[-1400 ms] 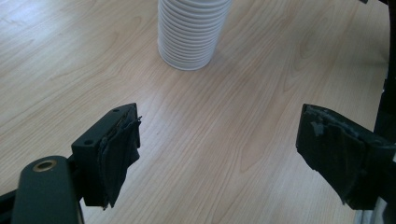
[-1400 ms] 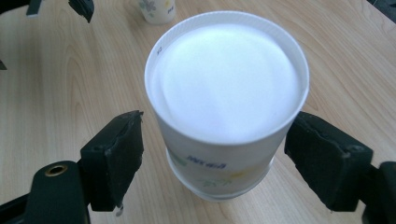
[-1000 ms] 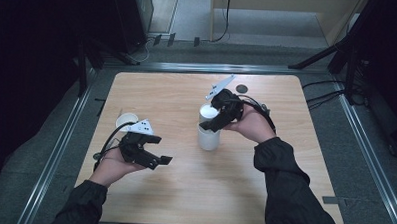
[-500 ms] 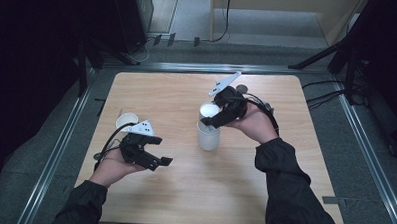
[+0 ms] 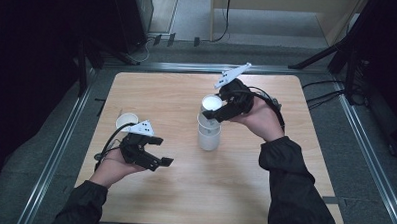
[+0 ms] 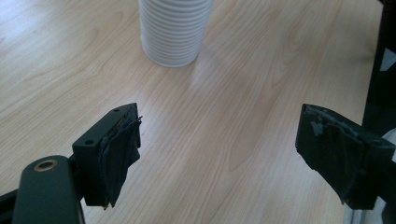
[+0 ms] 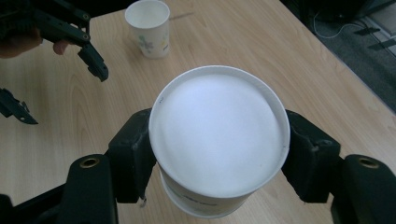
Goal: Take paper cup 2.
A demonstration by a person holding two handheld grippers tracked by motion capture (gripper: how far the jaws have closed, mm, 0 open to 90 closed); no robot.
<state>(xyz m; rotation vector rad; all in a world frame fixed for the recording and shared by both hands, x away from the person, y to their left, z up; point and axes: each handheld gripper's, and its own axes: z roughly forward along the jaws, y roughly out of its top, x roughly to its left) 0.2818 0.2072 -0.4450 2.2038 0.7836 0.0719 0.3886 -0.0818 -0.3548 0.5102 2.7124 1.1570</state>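
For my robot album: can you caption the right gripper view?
Right gripper lifts the top cup off the stack; a lone cup waits behind.

open claw (image 6: 219,154) before ribbed cup stack (image 6: 175,30)

Worktop (image 5: 167,96): rectangular, light wood-grain laminate with rounded corners, evenly lit from above, centred in the high view. Metal rails (image 5: 55,152) run along its 9, 12 and 3 o'clock sides on a grey carpeted floor (image 5: 370,163); black cables (image 5: 322,94) trail across the floor at 3 o'clock and toward 12 o'clock. Surroundings: dark cabinet (image 5: 132,14) at 11 o'clock, pale wooden furniture (image 5: 285,10) at 1 o'clock, black stand legs (image 5: 333,51) at 2 o'clock; both side edges fall into deep shadow.
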